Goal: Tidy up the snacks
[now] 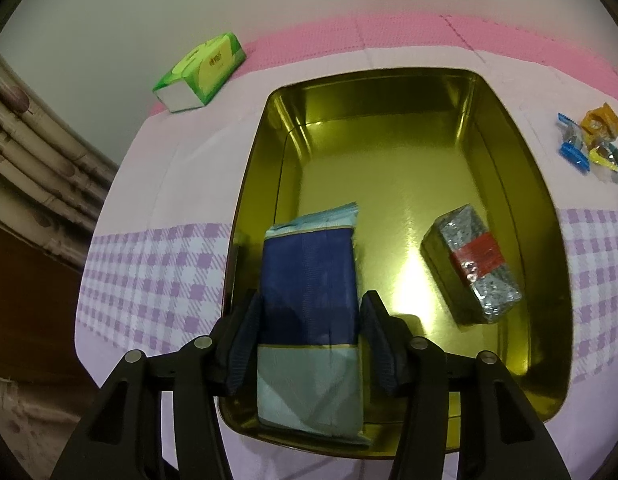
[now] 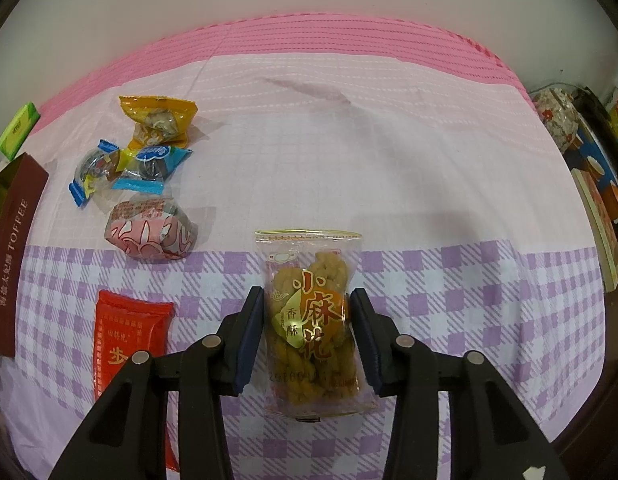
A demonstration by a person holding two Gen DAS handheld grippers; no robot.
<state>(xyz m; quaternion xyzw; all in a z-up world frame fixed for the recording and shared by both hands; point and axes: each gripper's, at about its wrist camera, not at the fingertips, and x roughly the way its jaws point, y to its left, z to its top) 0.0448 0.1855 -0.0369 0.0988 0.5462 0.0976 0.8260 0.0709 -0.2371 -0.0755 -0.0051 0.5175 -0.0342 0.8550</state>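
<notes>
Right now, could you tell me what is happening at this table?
A person is sorting snacks into a gold tin. The left gripper has a blue packet between its fingers inside the tin, beside a silver packet with a red band. The right gripper is shut on a clear bag of fried twists over the checked cloth. More sweets wait nearby.

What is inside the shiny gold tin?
Two snacks lie in the gold tin: a blue packet between the left tongs, and a silver packet with a red band. The rest shows bare gold floor. The floor under the packets is hidden.
</notes>
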